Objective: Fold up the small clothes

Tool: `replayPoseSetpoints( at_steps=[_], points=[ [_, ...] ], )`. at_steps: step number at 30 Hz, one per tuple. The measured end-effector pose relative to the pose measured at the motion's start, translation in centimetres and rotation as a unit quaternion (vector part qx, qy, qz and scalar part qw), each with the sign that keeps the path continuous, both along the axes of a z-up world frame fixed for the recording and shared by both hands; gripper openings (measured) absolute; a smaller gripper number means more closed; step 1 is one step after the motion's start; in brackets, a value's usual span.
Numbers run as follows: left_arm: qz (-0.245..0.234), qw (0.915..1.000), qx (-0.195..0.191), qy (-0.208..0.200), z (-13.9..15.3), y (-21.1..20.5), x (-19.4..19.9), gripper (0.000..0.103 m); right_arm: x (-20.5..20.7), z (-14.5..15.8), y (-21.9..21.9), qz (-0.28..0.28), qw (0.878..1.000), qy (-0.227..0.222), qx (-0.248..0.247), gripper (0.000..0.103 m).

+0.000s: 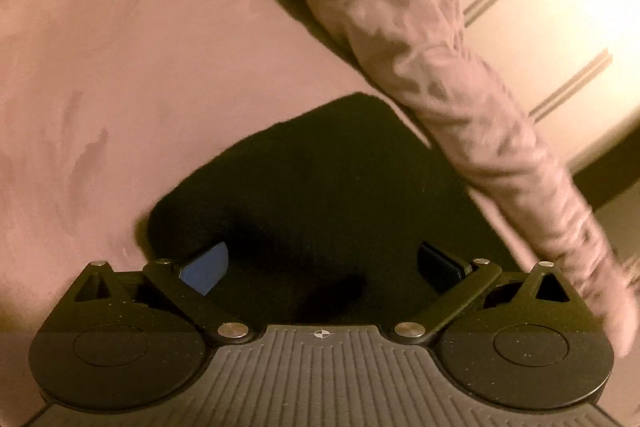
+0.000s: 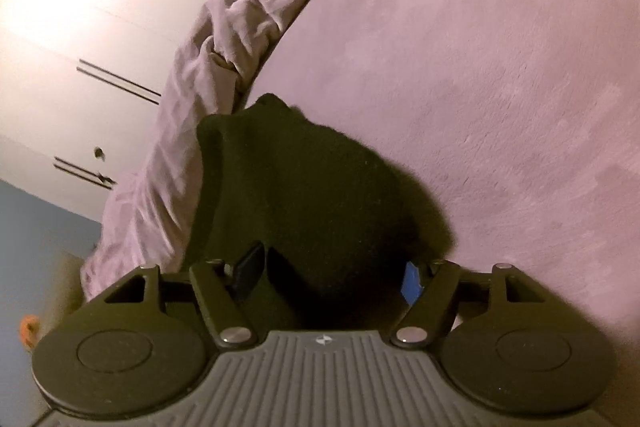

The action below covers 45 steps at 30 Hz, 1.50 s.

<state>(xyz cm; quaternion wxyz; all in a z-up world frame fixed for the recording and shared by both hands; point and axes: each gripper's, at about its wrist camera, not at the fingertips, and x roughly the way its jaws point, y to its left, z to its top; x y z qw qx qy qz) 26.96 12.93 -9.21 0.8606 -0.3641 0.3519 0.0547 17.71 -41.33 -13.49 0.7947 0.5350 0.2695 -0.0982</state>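
At the bottom of the left wrist view, the left tongs (image 1: 322, 267) stand spread wide, 1 blue pad (image 1: 206, 269) on the left side and 1 black pad (image 1: 438, 265) on the right, with the black garment (image 1: 312, 187) lying under and between them; nothing is pinched. At the bottom of the right wrist view, the right tongs (image 2: 330, 277) are also spread, their black pad (image 2: 250, 269) left and blue pad (image 2: 412, 283) right, and the same black garment (image 2: 304, 187) fills the gap between them, its cloth rising up against the tongs, though whether either pad touches the fabric is hard to tell. The garment is a dark, fuzzy, bunched heap resting on the pink bed cover (image 1: 140, 67), close to the bed's edge. Just beyond it runs a long roll of wrinkled pink bedding (image 1: 440, 67) along that edge, touching the garment's far corner in the right wrist view (image 2: 192, 99). Farther off stands a white wardrobe (image 2: 80, 27) with paired dark handle strips, seen in both views, and past it a patch of blue wall (image 2: 36, 227).
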Motion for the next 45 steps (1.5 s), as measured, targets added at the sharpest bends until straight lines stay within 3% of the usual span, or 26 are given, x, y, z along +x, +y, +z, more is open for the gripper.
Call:
replayPoseSetpoints(
  at_steps=[4, 11, 14, 17, 22, 26, 27, 29, 30, 31, 34, 35, 36, 38, 40, 41, 42, 45],
  points=[
    [0.023, 0.9971, -0.071, -0.016, -0.7, 1.9, -0.8, 0.103, 0.1, -0.4, 0.0, -0.009, 1.000, -0.001, 0.006, 0.055],
    [0.054, 0.9873, -0.146, -0.035, -1.7, 3.7, -3.5, 0.103, -0.1, -0.8, 0.0, -0.027, 0.999, -0.010, 0.026, 0.058],
    [0.071, 0.9894, -0.127, -0.002, -1.8, 4.1, -4.2, 0.103, 0.1, -0.9, -0.2, -0.028, 0.999, -0.011, 0.032, 0.058],
    [0.069, 0.9876, -0.141, 0.006, -3.1, 4.6, -3.9, 0.103, 0.1, -1.0, -0.1, -0.031, 0.999, -0.012, 0.035, 0.058],
    [0.076, 0.9880, -0.133, -0.021, -3.0, 4.6, -2.0, 0.098, 0.4, -0.9, 0.3, -0.027, 0.999, -0.014, 0.023, 0.061],
    [0.065, 0.9937, -0.092, -0.004, -3.2, 4.3, -0.3, 0.072, 0.7, -0.9, 0.0, -0.022, 0.999, -0.013, 0.025, 0.055],
    [0.062, 0.9943, -0.087, -0.001, -3.3, 4.4, -0.2, 0.063, 0.7, -0.9, 0.0, -0.021, 0.999, -0.012, 0.024, 0.053],
    [0.059, 0.9942, -0.090, -0.002, -3.3, 4.8, -0.2, 0.055, 0.7, -0.9, -0.1, -0.021, 0.999, -0.010, 0.022, 0.044],
    [0.059, 0.9943, -0.089, -0.007, -3.2, 5.0, -0.4, 0.042, 0.7, -0.9, -0.1, -0.021, 1.000, -0.011, 0.020, 0.044],
    [0.060, 0.9944, -0.086, -0.011, -3.1, 5.1, -0.4, 0.039, 0.7, -1.0, -0.1, -0.021, 1.000, -0.010, 0.019, 0.044],
    [0.057, 0.9952, -0.079, -0.012, -3.2, 4.9, -0.8, 0.042, 0.8, -1.0, 0.1, -0.024, 0.999, -0.015, 0.017, 0.048],
    [0.058, 0.9957, -0.071, -0.008, -3.3, 4.7, -0.7, 0.053, 0.8, -1.1, 0.2, -0.027, 0.999, -0.016, 0.019, 0.050],
    [0.060, 0.9958, -0.070, -0.005, -3.4, 4.6, -0.6, 0.057, 0.9, -1.1, 0.2, -0.029, 0.999, -0.019, 0.023, 0.052],
    [0.054, 0.9957, -0.075, -0.004, -3.4, 4.4, -0.2, 0.059, 1.3, -1.1, 0.1, -0.032, 0.999, -0.021, 0.032, 0.053],
    [0.048, 0.9967, -0.065, -0.008, -3.0, 4.2, 0.3, 0.048, 1.9, -0.9, 0.0, -0.029, 0.999, -0.016, 0.029, 0.050],
    [0.044, 0.9973, -0.057, -0.010, -2.8, 4.1, 0.5, 0.036, 2.1, -0.7, 0.0, -0.026, 0.999, -0.010, 0.023, 0.045],
    [0.039, 0.9981, -0.047, -0.011, -2.5, 4.0, 0.8, 0.030, 2.2, -0.5, 0.0, -0.021, 1.000, -0.005, 0.012, 0.041],
    [0.028, 0.9990, -0.029, -0.019, -1.5, 4.0, 1.1, 0.024, 2.4, 1.1, 0.4, 0.000, 0.999, 0.001, -0.046, 0.033]
  ],
)
